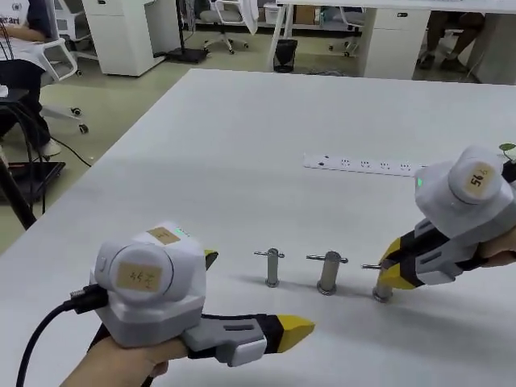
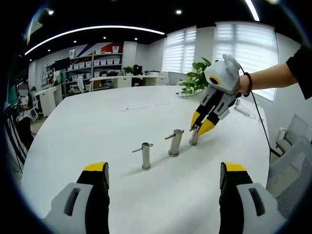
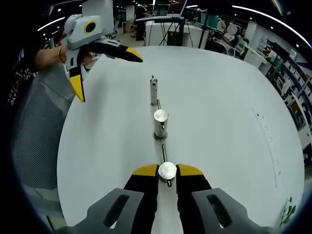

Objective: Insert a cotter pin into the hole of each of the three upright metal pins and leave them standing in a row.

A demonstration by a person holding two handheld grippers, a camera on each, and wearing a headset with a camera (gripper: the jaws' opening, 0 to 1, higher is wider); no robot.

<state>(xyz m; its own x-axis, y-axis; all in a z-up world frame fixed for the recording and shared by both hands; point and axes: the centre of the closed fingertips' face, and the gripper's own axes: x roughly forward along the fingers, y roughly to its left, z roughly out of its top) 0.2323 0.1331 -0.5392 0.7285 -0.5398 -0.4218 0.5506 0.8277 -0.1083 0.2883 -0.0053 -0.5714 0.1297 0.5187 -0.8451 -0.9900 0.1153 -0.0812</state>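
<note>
White worktop [image 1: 242, 145] carries 3 upright metal pins in 1 row. As the head view shows them, the left pin [image 1: 272, 272] and the middle pin [image 1: 328, 278] stand free. Each has a thin pin across its upper part: the first cotter pin [image 1: 268, 254] and the second cotter pin [image 1: 326, 259].

The right pin [image 1: 382, 292] stands just beside the middle one, and its top is hidden behind the right gripper [image 1: 389, 272]. A third cotter pin [image 1: 371, 266] sticks out from this pin toward the middle pin. In the right gripper view the round head of the right pin sits between the 2 yellow fingers [image 3: 146, 171], 1 on each side and very near it. The third cotter pin runs under the head and between them. These fingers are nearly together, but I cannot tell if they pinch the cotter pin, press the head or only stand beside it.

The left gripper [image 1: 256, 292] is held low over the worktop in front of the row, apart from all 3 pins, with its fingers spread wide. A white power strip [image 1: 363, 165] lies farther back on the worktop, well apart from the pins.
</note>
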